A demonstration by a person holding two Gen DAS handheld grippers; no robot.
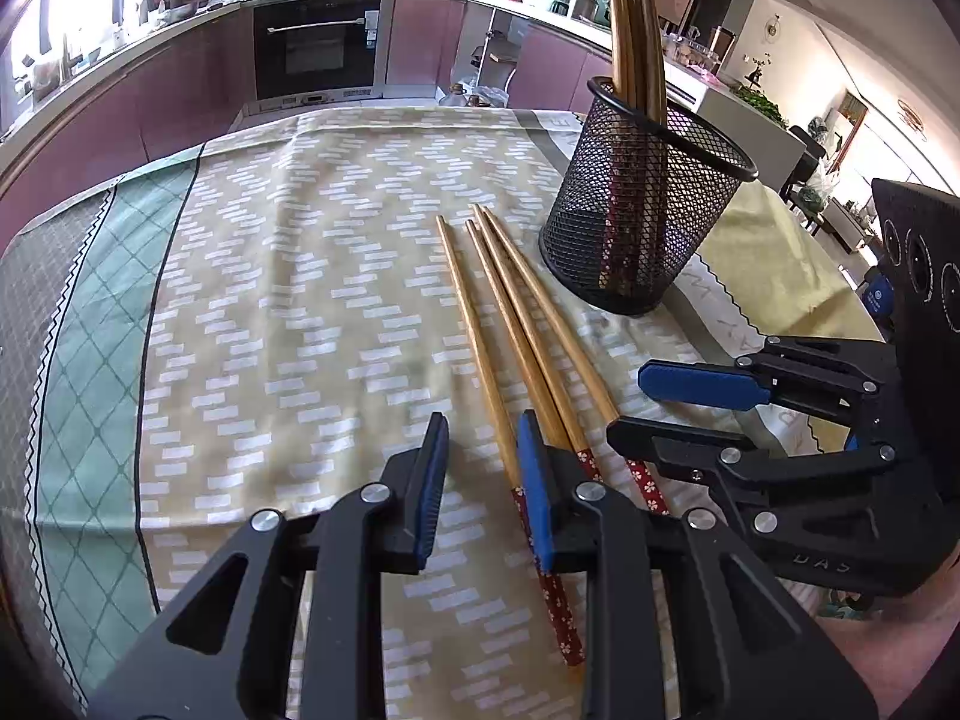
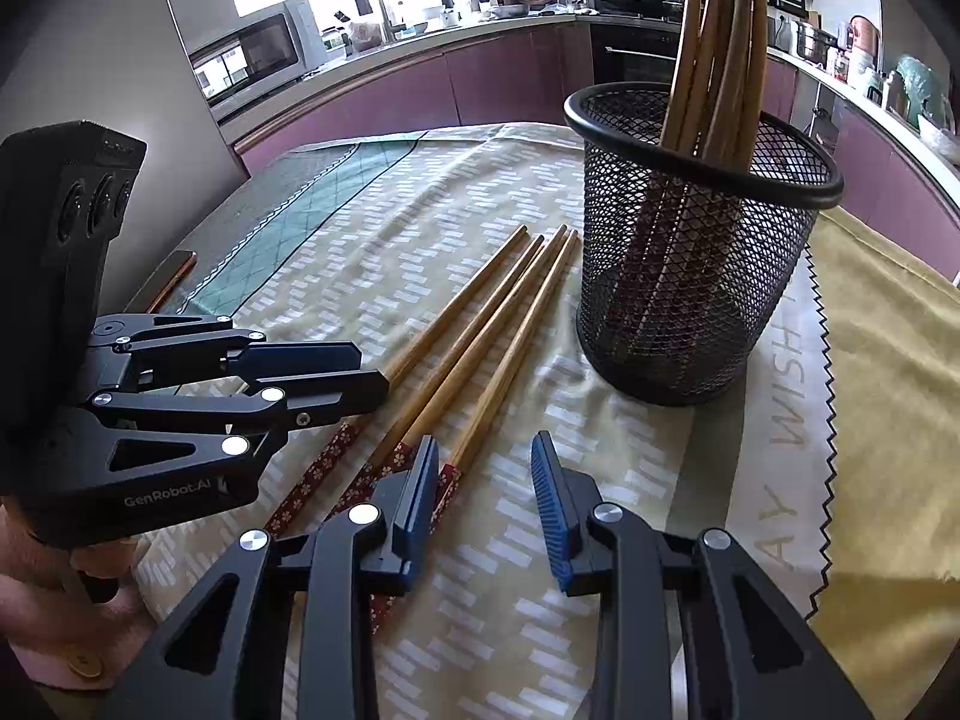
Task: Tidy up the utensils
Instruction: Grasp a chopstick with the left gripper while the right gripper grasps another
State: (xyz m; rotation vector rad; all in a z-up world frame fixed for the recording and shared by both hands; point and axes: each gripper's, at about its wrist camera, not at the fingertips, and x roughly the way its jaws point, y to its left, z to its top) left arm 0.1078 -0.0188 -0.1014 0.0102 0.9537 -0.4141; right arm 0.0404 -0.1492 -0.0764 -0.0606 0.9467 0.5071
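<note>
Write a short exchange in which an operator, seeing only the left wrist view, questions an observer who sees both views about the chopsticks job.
Operator: What lies between the right gripper's fingers?
Observer: Only bare tablecloth; its left finger covers the red end of one loose chopstick.
Operator: Is there anything past the cloth's far left edge?
Observer: Yes, a thin flat thing with an orange edge lies there.

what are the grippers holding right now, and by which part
Nothing. Left gripper and right gripper are both open above the loose chopsticks on the tablecloth.
</note>
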